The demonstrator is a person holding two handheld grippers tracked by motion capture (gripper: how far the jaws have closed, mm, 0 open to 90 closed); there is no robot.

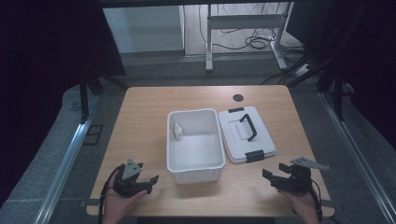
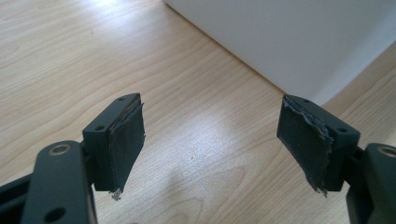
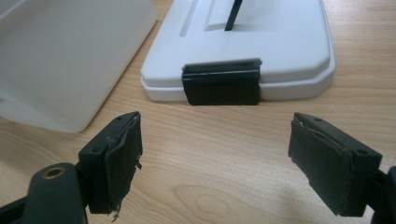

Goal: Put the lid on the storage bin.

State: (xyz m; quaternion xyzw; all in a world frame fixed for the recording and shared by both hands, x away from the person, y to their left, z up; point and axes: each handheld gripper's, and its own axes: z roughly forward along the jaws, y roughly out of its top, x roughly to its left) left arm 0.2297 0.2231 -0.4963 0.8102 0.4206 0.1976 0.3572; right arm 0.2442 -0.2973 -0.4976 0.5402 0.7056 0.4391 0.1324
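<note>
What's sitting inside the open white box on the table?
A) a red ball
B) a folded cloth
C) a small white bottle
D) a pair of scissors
C: the high view shows a small white bottle in the far left corner of the open white box, while the lid lies beside it on the table.

grey floor point(image 1: 154, 70), metal desk frame point(image 1: 243, 28)

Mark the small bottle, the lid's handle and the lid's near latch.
small bottle point(image 1: 178, 131), high view, on its body.
lid's handle point(image 1: 249, 126), high view, on the black bar.
lid's near latch point(image 3: 221, 85), right gripper view, on its black face.
</note>
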